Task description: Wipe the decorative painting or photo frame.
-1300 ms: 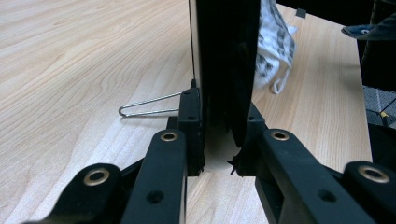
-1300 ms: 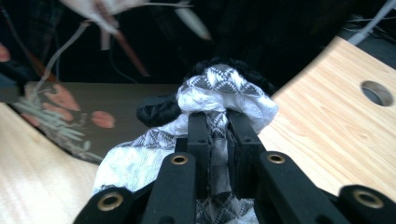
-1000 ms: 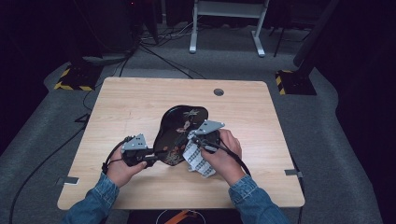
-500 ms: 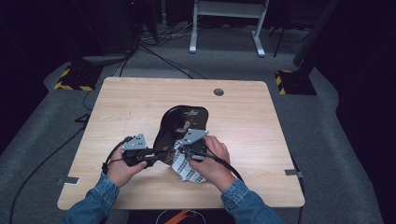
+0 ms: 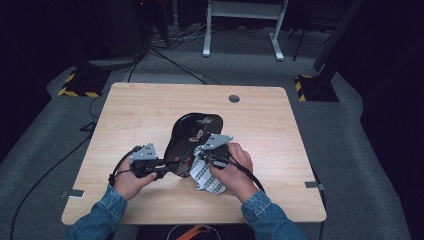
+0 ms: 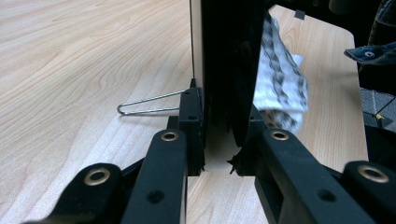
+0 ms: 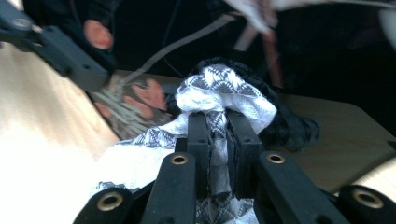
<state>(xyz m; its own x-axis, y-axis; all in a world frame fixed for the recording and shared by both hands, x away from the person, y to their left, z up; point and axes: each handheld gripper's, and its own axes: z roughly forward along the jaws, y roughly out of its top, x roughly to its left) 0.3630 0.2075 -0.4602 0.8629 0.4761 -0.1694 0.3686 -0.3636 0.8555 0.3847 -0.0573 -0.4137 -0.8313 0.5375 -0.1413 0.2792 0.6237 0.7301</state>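
A black lacquered tray point(image 5: 192, 132) with a flower pattern stands tilted up on the wooden table point(image 5: 135, 115). My left gripper point(image 5: 167, 171) is shut on the tray's near left rim; in the left gripper view the tray point(image 6: 229, 70) rises edge-on between the jaws of this gripper point(image 6: 217, 140). My right gripper point(image 5: 202, 156) is shut on a white cloth point(image 5: 206, 177) with a dark pattern and holds it against the tray's lower face. In the right gripper view the cloth point(image 7: 219, 91) bunches over the closed jaws of the right gripper point(image 7: 218, 135), with the tray point(image 7: 135, 105) just behind.
A round cable hole point(image 5: 234, 98) sits near the table's far edge. Behind the table stand a white desk frame point(image 5: 242, 30) and yellow-and-black striped blocks point(image 5: 77, 87) on the floor. A thin wire loop point(image 6: 149, 103) sticks out beside the left jaw.
The right gripper with the cloth slid a little to the left along the tray, then back slightly. The left gripper and the tray have stayed put.
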